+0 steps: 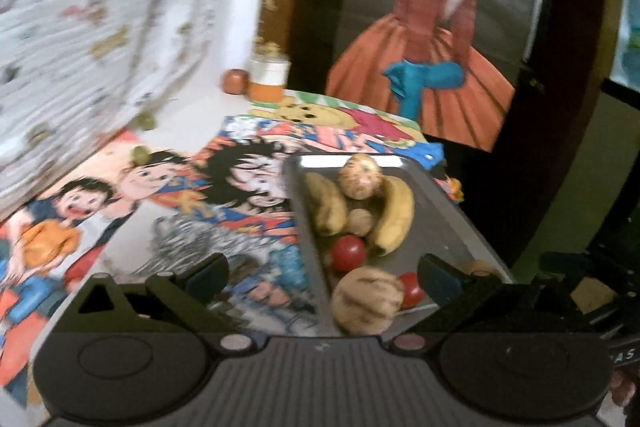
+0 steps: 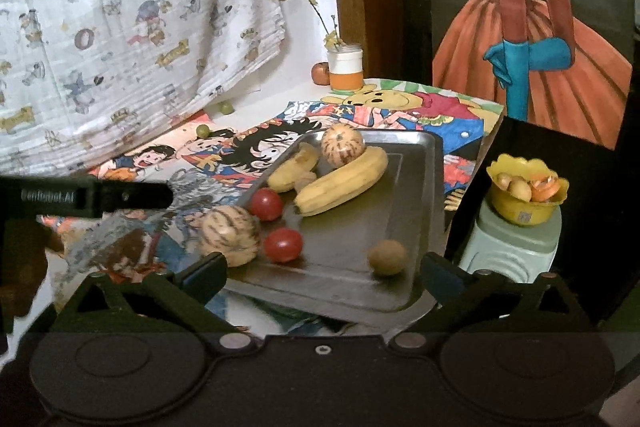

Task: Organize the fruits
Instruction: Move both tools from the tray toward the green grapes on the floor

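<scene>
A grey metal tray (image 2: 400, 195) lies on a cartoon-print table cover. It holds two bananas (image 2: 344, 183), a striped round fruit (image 2: 342, 145) at its far end, another striped fruit (image 2: 230, 233) at its near left rim, two red tomatoes (image 2: 284, 245) and a small brown fruit (image 2: 387, 257). My right gripper (image 2: 322, 269) stands open over the tray's near edge, with nothing between its fingers. In the left wrist view the same tray (image 1: 460, 227) sits to the right. My left gripper (image 1: 324, 267) is open above the near striped fruit (image 1: 366, 301) and a tomato (image 1: 348, 253), touching neither.
A yellow bowl (image 2: 528, 195) of fruit and peel rests on a pale green stand (image 2: 516, 243) to the tray's right. A white-and-orange jar (image 2: 346, 71) and a small orange fruit (image 2: 320, 73) stand at the back. Two green grapes (image 2: 203, 130) lie near the hanging printed cloth (image 2: 120, 27).
</scene>
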`<state>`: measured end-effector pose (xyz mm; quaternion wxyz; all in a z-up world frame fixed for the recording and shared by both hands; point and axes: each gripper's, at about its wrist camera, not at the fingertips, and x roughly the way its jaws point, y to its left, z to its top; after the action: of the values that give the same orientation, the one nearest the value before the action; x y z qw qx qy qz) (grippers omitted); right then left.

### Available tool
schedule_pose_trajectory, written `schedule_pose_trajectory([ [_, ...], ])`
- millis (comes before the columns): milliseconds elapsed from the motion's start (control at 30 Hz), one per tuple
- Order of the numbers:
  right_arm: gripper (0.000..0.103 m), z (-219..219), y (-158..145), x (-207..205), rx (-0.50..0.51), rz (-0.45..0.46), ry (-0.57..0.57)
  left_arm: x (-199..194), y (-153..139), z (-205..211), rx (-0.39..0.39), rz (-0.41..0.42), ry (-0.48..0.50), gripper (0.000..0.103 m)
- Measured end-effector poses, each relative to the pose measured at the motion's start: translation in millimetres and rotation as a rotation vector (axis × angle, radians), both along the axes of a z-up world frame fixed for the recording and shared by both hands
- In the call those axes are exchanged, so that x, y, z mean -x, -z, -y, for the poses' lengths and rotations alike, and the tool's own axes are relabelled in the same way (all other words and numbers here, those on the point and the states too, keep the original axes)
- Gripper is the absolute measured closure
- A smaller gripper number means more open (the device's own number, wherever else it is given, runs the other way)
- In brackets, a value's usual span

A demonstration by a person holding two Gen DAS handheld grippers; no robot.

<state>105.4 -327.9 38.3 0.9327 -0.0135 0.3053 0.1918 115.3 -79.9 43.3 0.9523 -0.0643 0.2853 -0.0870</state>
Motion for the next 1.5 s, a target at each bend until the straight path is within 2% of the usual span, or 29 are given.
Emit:
schedule_pose_trajectory([
  [133, 0.001, -11, -3, 13, -0.023, -0.023, 0.015, 17, 7, -15, 0.025, -0.026, -0.038, 0.000],
  [600, 0.001, -51, -7, 46, -0.028, -0.098, 0.030, 62, 17, -57, 0.006, -0.077, -0.161, 0.000],
  [833, 0.001, -81, -20, 50, -0.017, -0.077, -0.020, 75, 20, -76, 0.025, -0.090, -0.210, 0.000],
  [1200, 0.001, -120, -36, 34, -0.028, -0.049, -0.088, 83, 10, -116, 0.078, -0.056, -0.305, 0.000],
  [1500, 0.001, -144, -42, 2, -0.023, -0.030, -0.113, 65, 3, -137, 0.084, -0.031, -0.348, 0.000],
])
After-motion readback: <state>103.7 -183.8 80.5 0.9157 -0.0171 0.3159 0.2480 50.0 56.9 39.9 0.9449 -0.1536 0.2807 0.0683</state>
